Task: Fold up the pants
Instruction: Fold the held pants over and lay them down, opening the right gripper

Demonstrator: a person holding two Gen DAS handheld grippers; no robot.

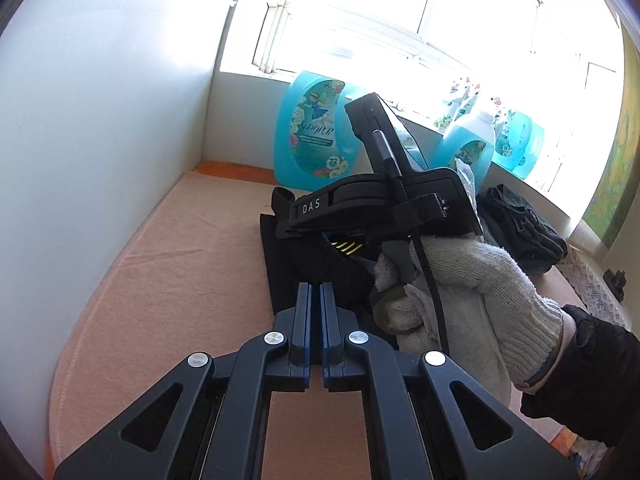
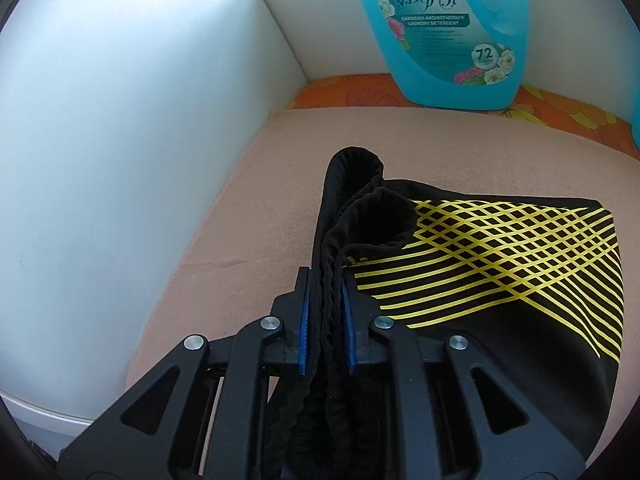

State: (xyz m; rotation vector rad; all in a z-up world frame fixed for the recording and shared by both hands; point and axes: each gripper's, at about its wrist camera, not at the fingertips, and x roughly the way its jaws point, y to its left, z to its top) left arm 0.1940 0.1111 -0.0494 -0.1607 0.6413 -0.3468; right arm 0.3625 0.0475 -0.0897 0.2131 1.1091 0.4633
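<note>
The right tongs (image 2: 325, 312) clamp the gathered waistband of the black pants (image 2: 480, 264) on the pink blanket (image 2: 248, 220); the left tongs (image 1: 315, 312) are together, empty.

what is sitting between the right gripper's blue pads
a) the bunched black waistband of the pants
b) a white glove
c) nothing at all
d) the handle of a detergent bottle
a: in the right wrist view the right gripper has the gathered black waistband of the pants running up between its two blue pads, while the blue detergent bottle stands apart at the back.
</note>
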